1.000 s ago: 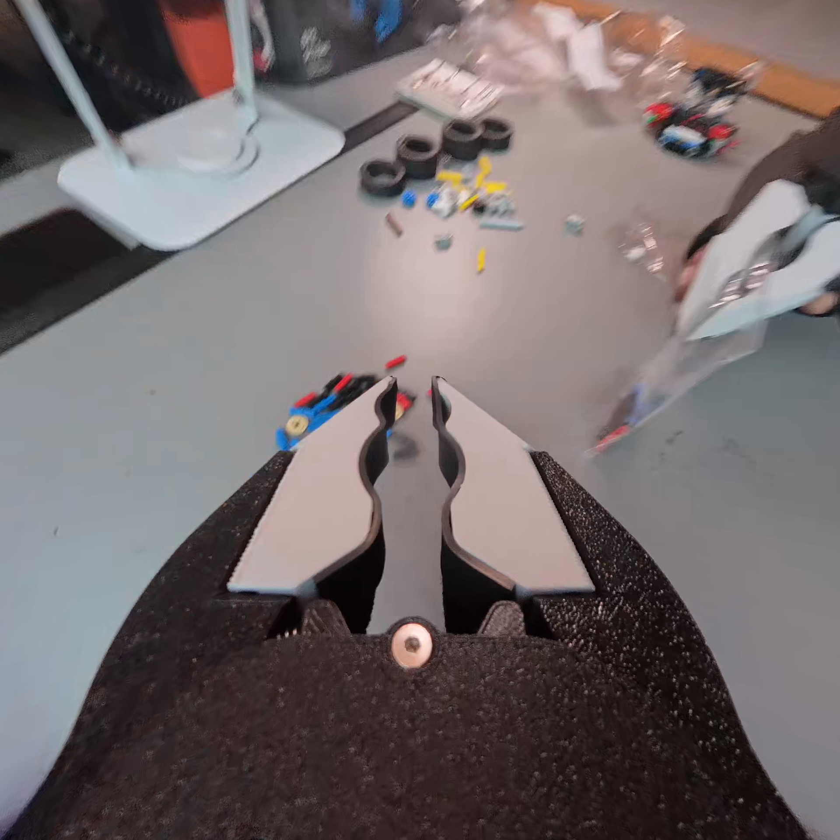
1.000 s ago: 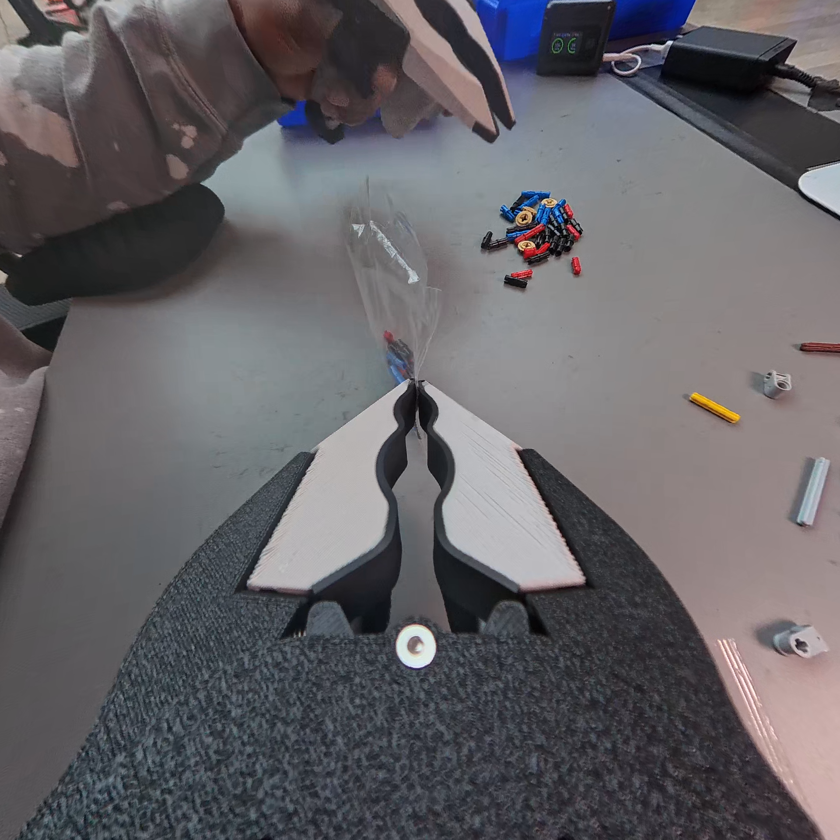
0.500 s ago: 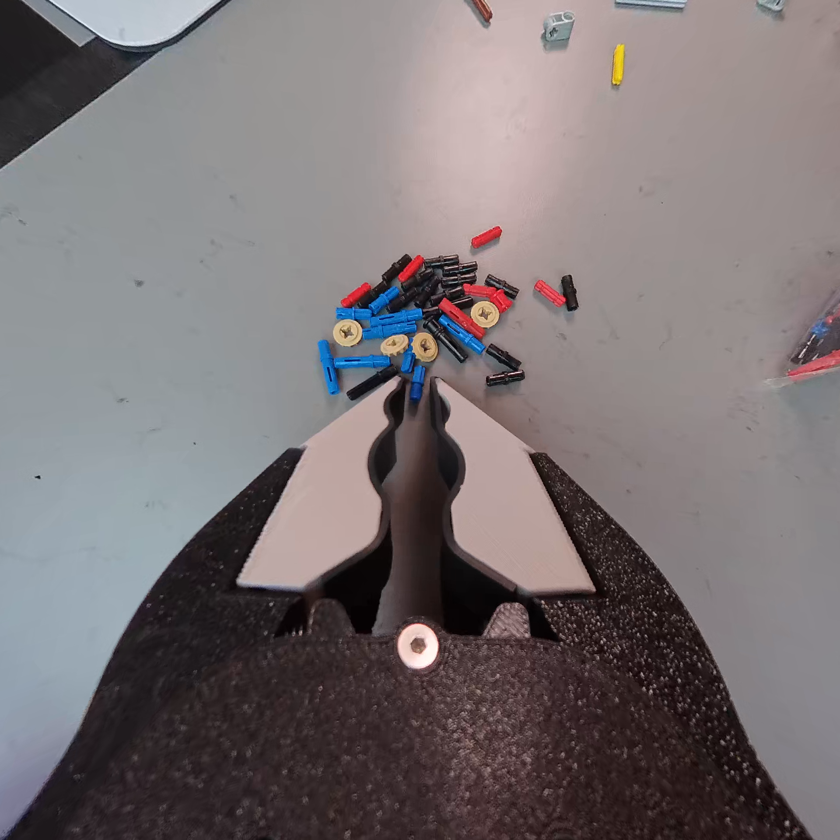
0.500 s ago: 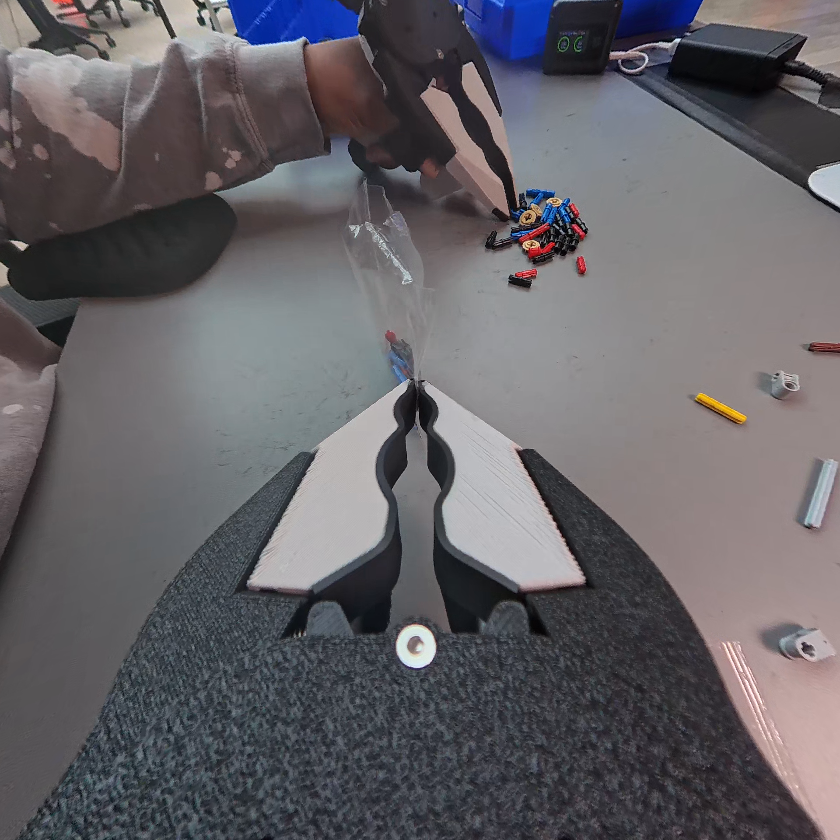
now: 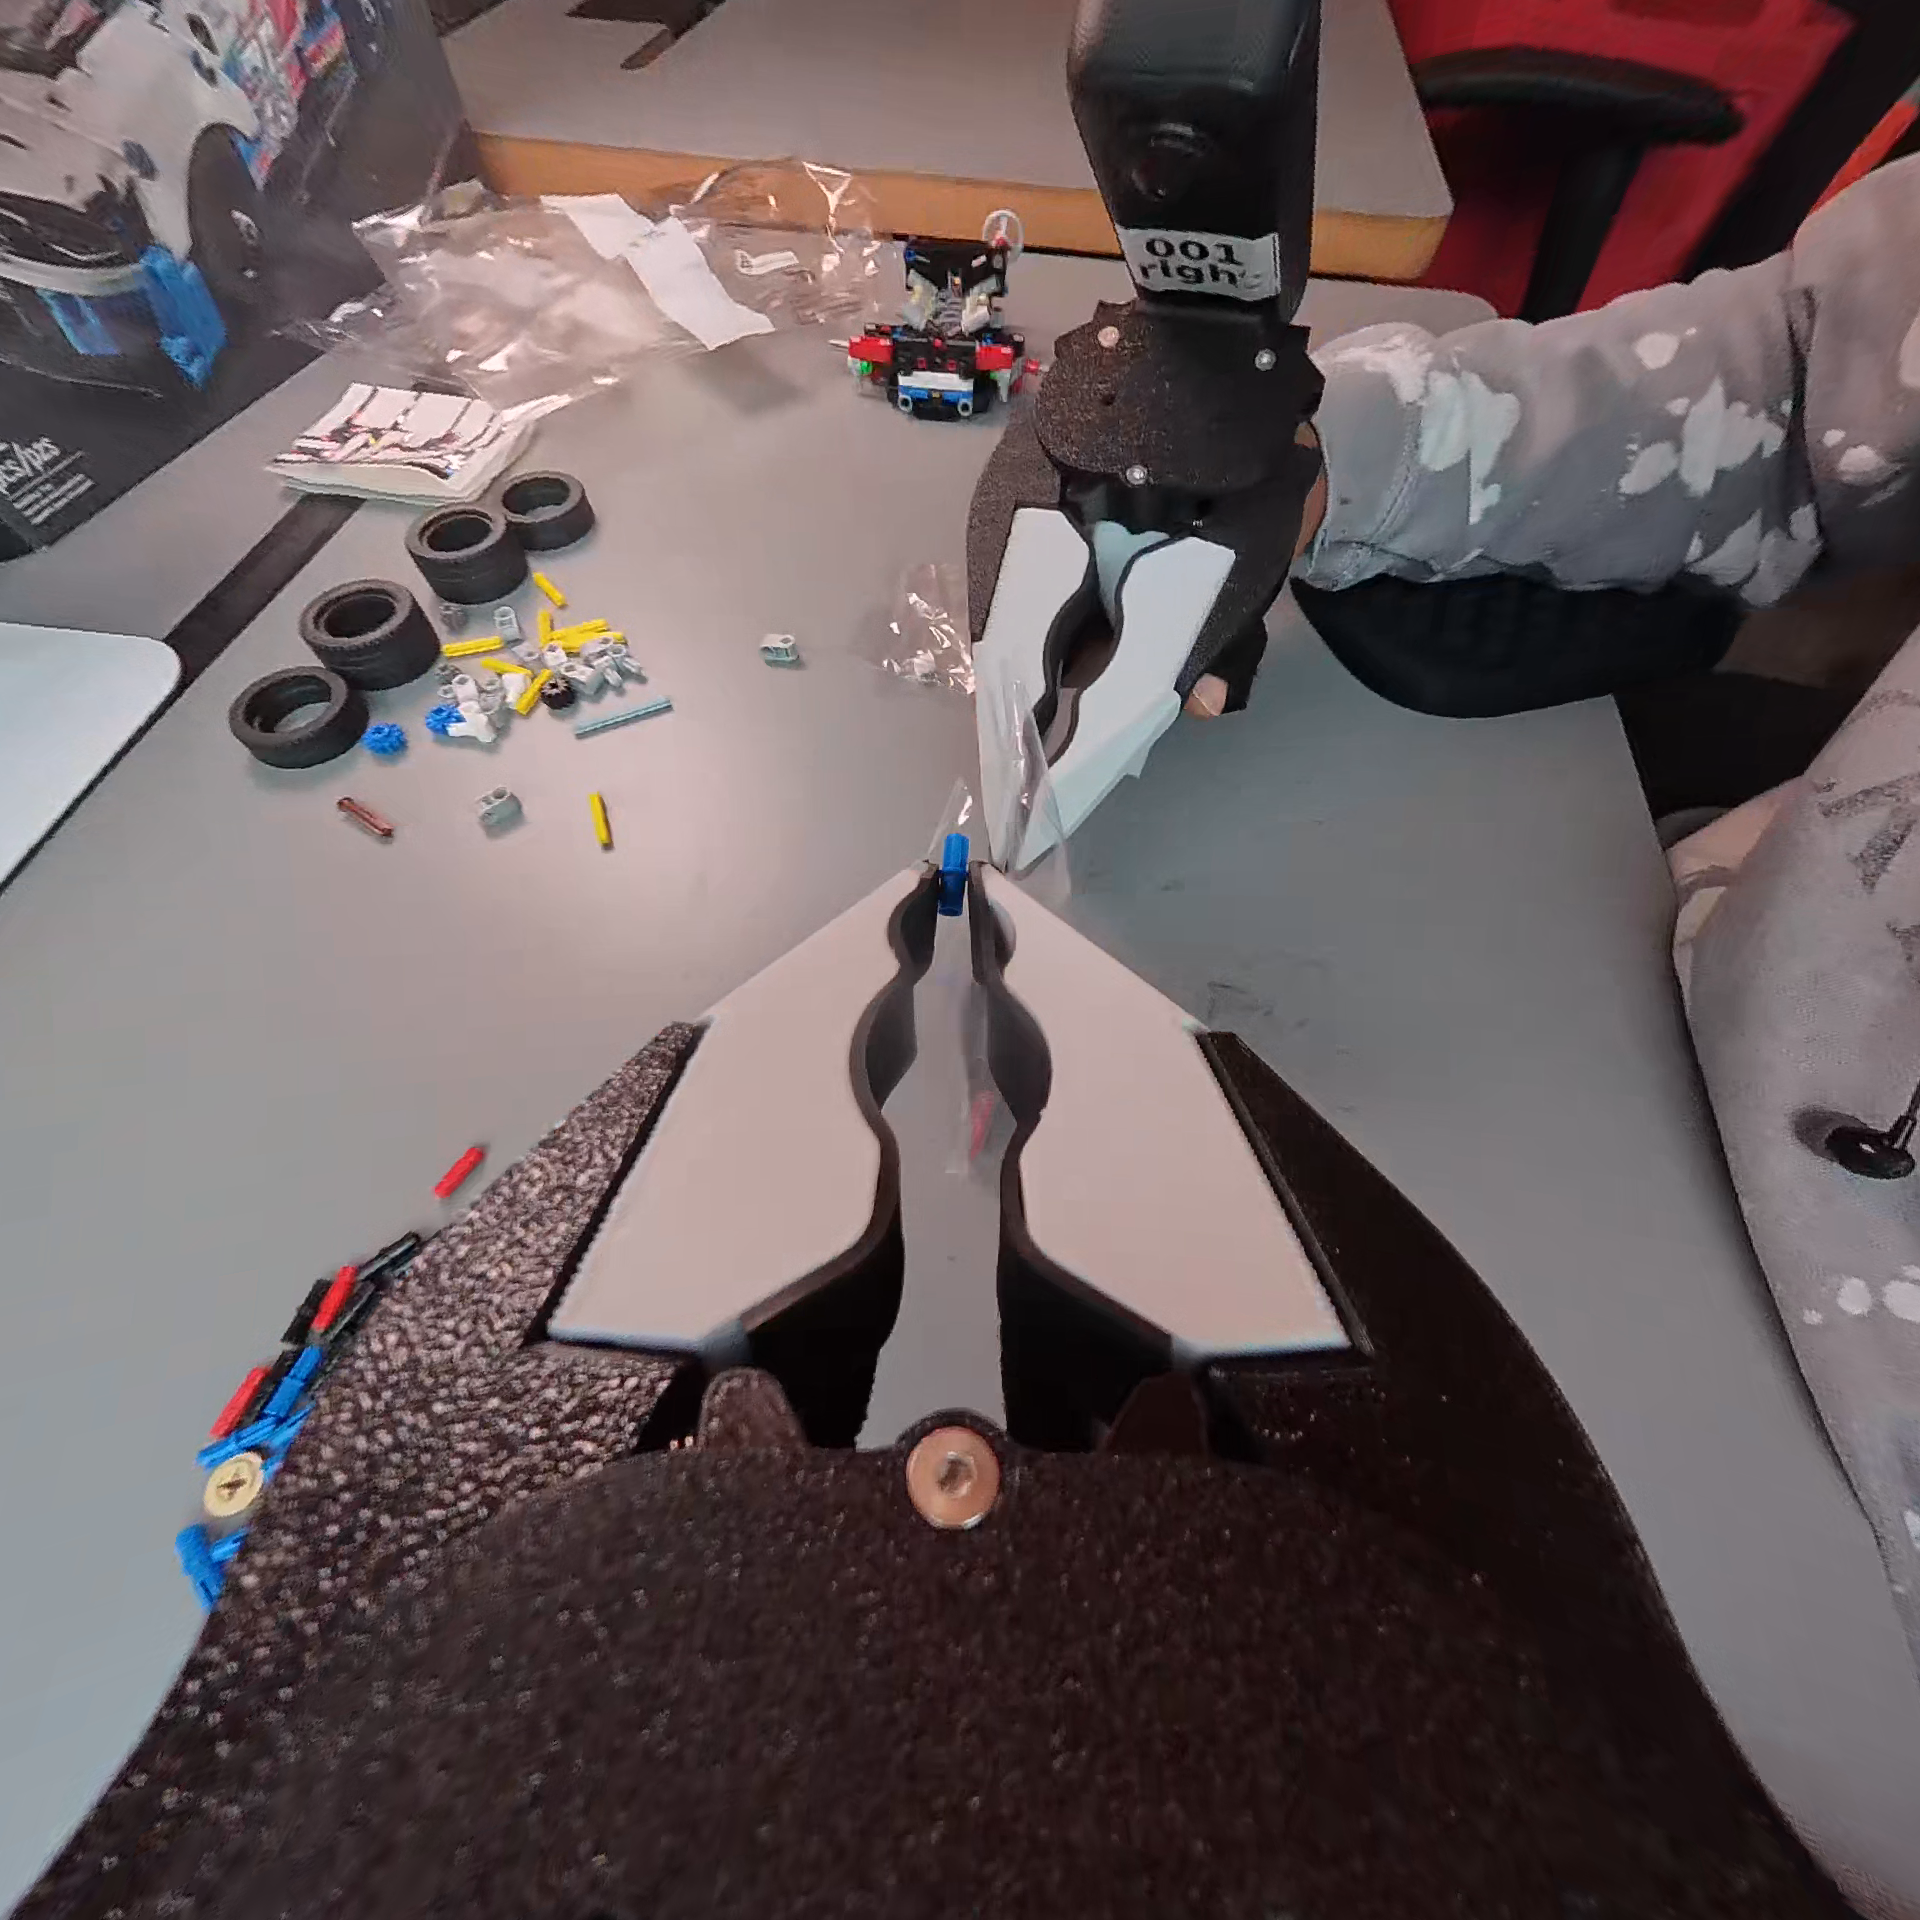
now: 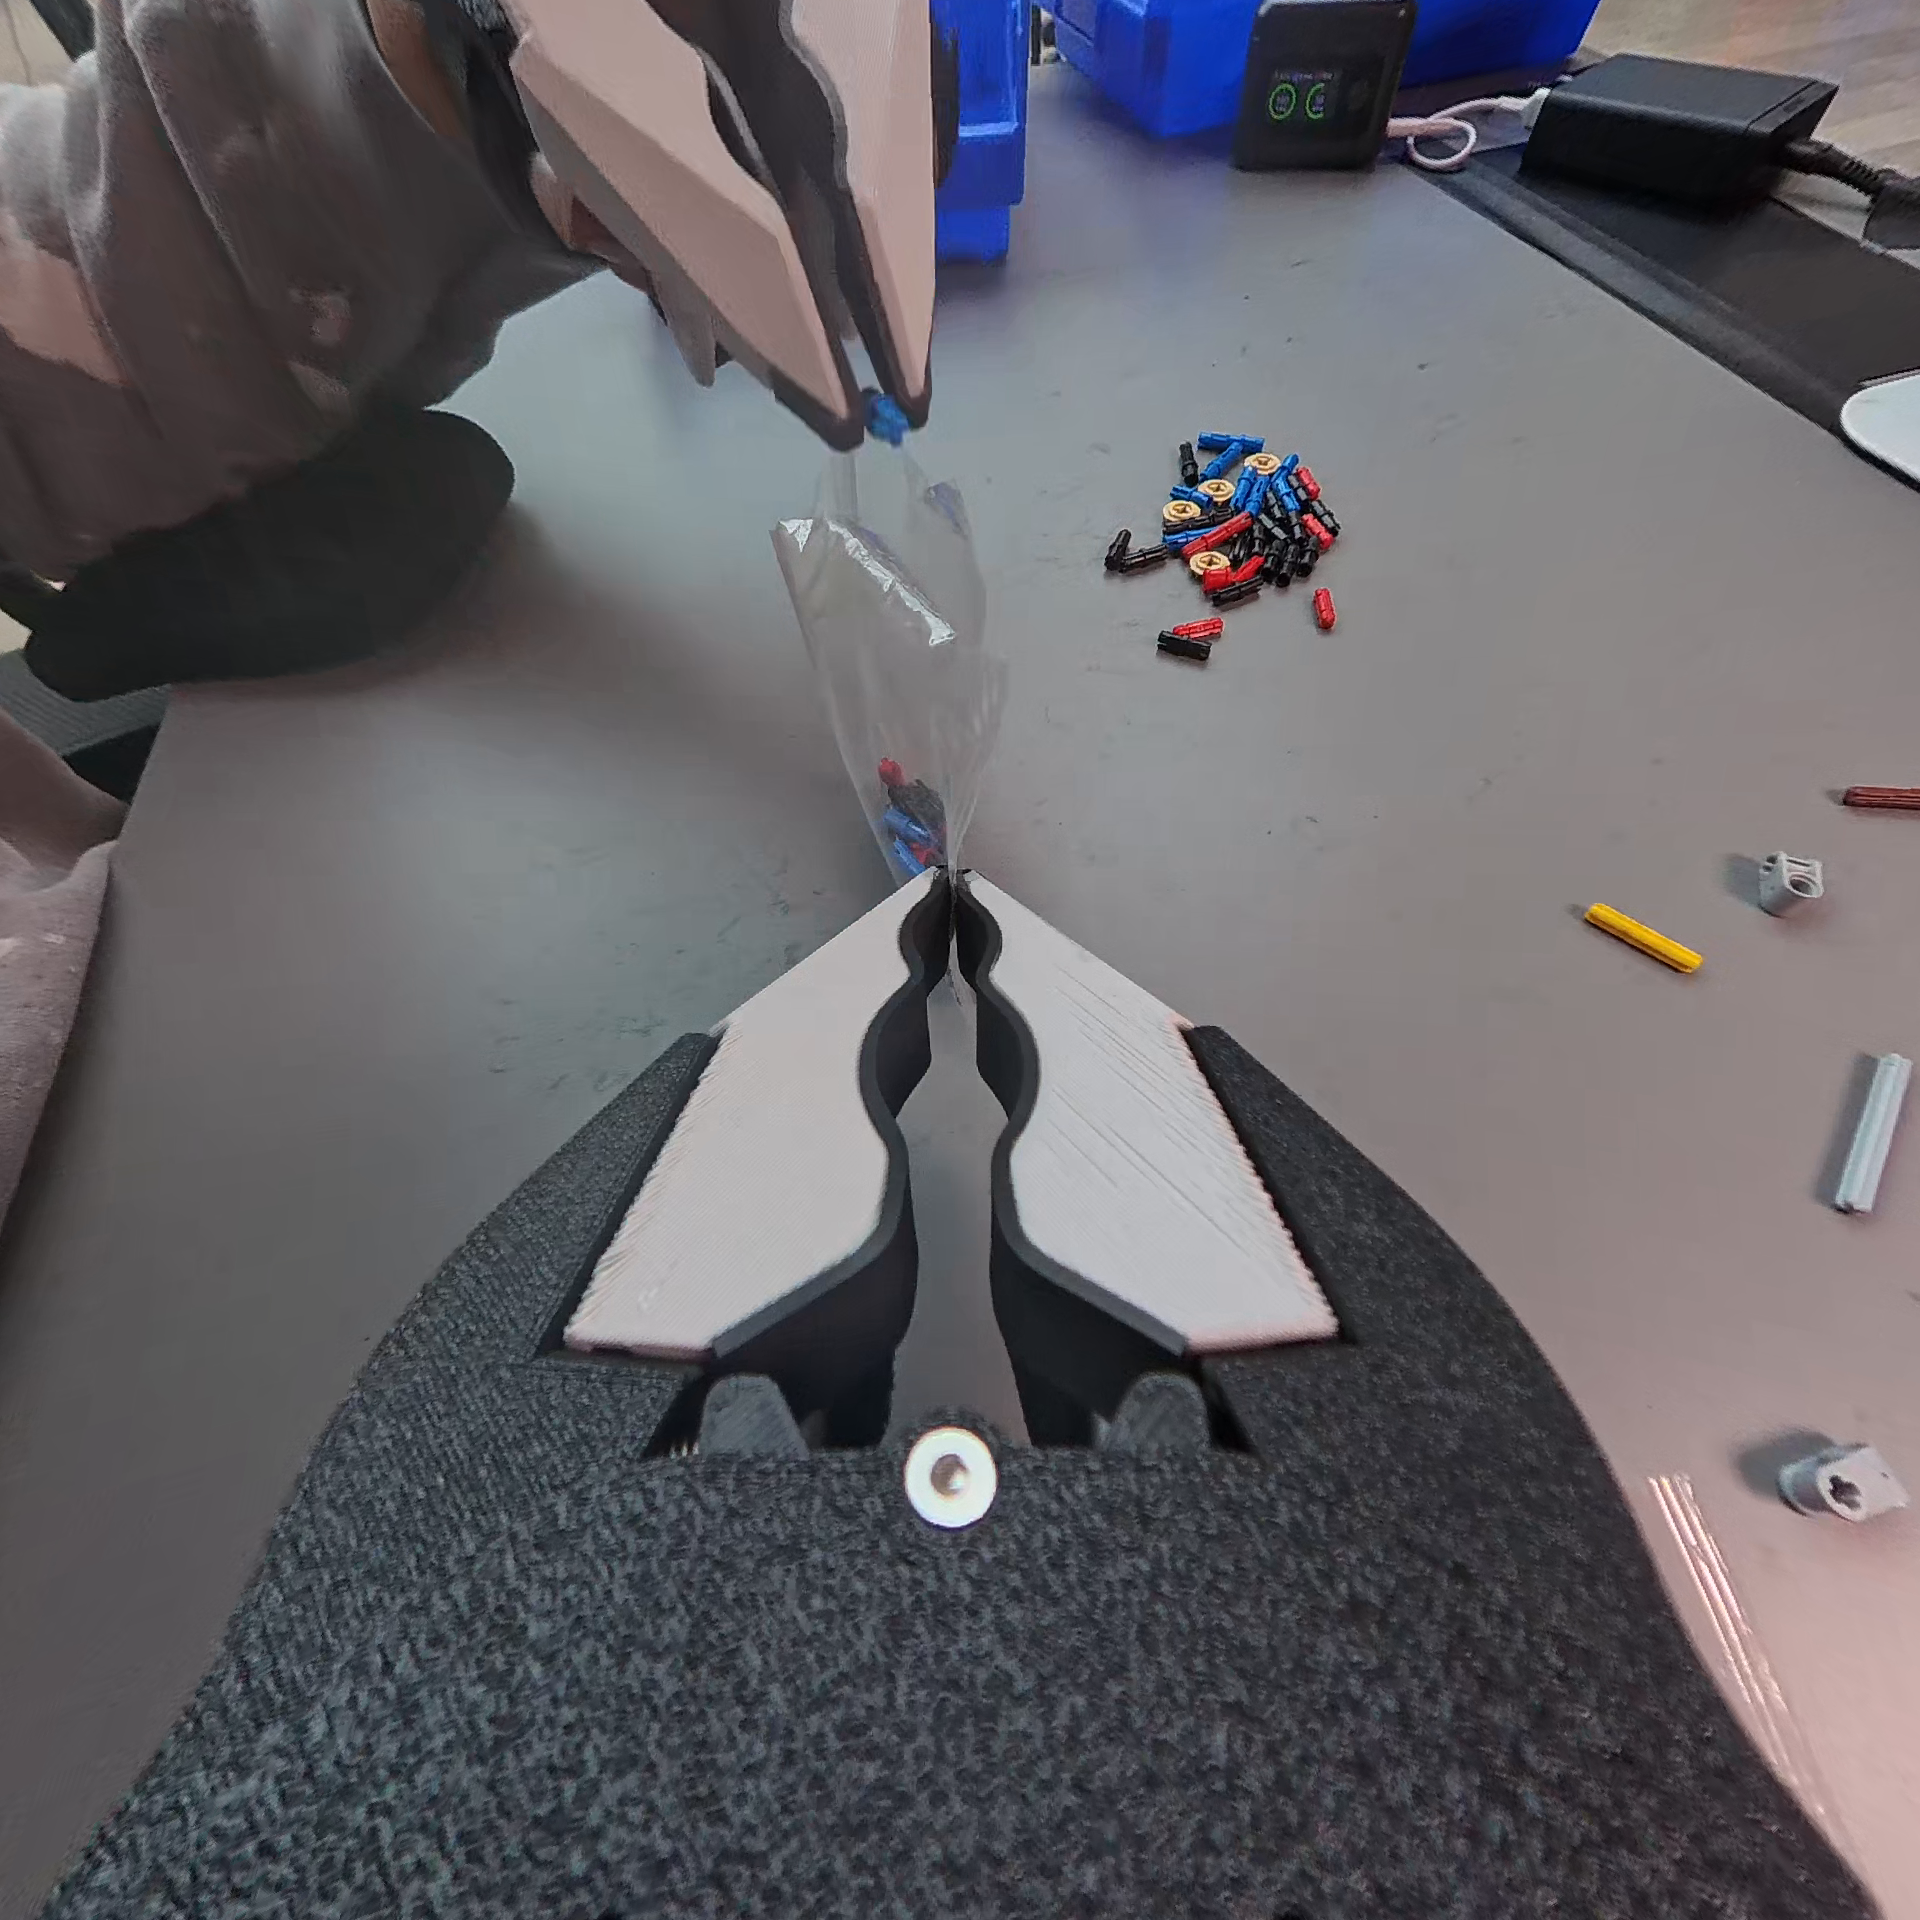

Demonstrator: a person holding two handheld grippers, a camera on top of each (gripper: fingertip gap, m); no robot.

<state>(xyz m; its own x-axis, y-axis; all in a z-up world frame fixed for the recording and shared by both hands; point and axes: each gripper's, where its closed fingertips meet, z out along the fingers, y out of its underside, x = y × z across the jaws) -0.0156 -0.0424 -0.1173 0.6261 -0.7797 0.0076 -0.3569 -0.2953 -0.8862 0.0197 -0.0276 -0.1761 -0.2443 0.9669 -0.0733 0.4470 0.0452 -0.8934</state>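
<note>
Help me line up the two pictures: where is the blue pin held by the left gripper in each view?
Left wrist view: blue pin just above centre, pinched at the left gripper tips.
Right wrist view: upper left of centre, above the clear bag.
Shared landmark: the pile of pins, at the lower left edge in the left wrist view.

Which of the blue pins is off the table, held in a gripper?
The blue pin pinched between the left gripper fingertips; the other blue ones lie in the loose pile or inside the clear bag.
</note>
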